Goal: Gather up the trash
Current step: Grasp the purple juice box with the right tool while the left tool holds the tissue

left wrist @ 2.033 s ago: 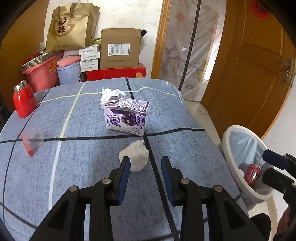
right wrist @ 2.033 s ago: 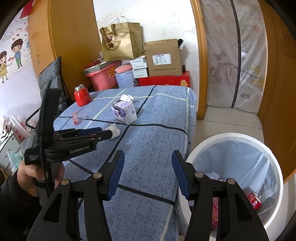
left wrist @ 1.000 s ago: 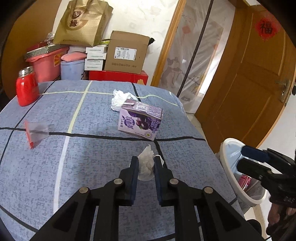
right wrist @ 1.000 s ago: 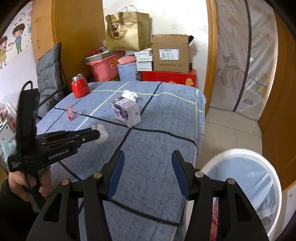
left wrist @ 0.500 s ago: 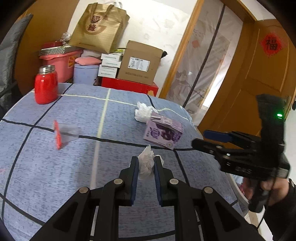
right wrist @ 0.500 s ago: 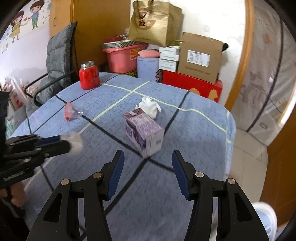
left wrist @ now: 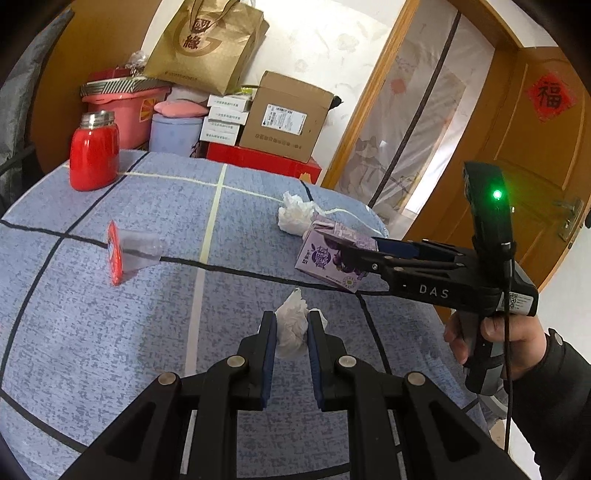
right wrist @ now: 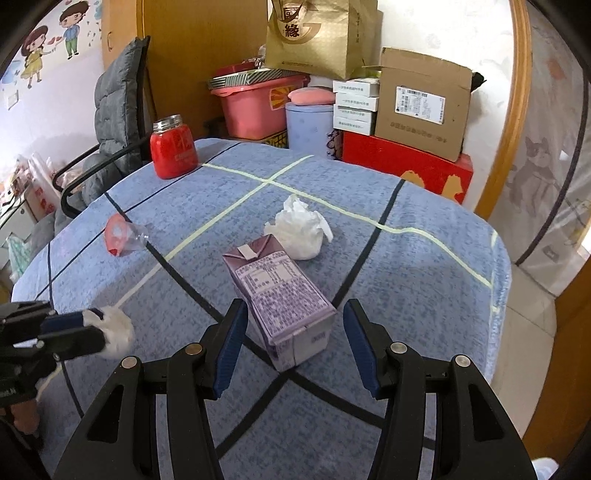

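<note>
My left gripper (left wrist: pixel 290 326) is shut on a crumpled white tissue (left wrist: pixel 292 326) and holds it above the blue checked tablecloth (left wrist: pixel 147 314); it also shows in the right wrist view (right wrist: pixel 117 332). My right gripper (right wrist: pixel 293 339) is open, its fingers on either side of a purple drink carton (right wrist: pixel 280 299) lying on the table. The carton also shows in the left wrist view (left wrist: pixel 325 258), partly behind my right gripper (left wrist: pixel 332 245). A second white tissue (right wrist: pixel 301 230) lies just beyond the carton. A clear plastic cup with a red lid (right wrist: pixel 122 236) lies at the left.
A red jar with a metal lid (right wrist: pixel 173 151) stands at the table's far left corner. Boxes, a pink tub and a paper bag (right wrist: pixel 317 35) are stacked behind the table. A grey chair (right wrist: pixel 110 122) stands at the left. A wooden door (left wrist: pixel 535 147) is at the right.
My left gripper closed on the tissue and lifted it, then turned left. My right gripper swung from the white bin at the table's right to the carton, which now sits between its open fingers.
</note>
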{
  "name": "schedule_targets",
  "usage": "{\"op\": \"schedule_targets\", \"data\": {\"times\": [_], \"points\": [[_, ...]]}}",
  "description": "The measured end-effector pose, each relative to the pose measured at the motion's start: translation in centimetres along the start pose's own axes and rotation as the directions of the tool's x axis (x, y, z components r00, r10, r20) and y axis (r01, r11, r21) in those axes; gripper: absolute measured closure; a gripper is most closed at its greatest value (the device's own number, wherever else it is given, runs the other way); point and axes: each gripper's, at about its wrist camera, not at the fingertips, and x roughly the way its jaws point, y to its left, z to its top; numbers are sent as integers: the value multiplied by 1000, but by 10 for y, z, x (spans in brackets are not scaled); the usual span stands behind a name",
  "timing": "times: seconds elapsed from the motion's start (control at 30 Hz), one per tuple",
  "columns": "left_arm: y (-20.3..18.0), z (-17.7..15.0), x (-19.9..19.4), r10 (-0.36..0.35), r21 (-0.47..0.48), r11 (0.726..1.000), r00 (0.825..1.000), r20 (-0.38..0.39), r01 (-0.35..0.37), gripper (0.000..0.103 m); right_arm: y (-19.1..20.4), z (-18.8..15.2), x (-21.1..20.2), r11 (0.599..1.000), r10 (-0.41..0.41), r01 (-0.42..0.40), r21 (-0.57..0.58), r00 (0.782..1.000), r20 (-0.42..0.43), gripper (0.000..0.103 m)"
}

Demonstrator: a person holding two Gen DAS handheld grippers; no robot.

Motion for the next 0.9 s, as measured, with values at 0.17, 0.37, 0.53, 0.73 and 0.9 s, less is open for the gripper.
{"op": "schedule_targets", "data": {"times": [0.17,0.37,0.53,0.73,0.9], "points": [[0,0,0,9,-6,1000,1000,1,-9,86,10,2,-2,1000,18,-18,20,1000,17,49],[3,0,-1,21,-16,1000,1000,-2,-21,86,27,-3,-11,1000,2,-2,5,1000,15,63],[2,-1,-4,30,-12,999,1000,-2,-30,86,33,-9,-27,999,-6,5,50,1000,27,63],[-8,-3,-11,50,8,999,999,0,-50,86,34,-28,-60,993,-12,7,118,999,47,63],[-24,-6,-22,63,29,998,998,3,-63,86,31,-50,-93,984,-11,-2,176,997,72,63]]}}
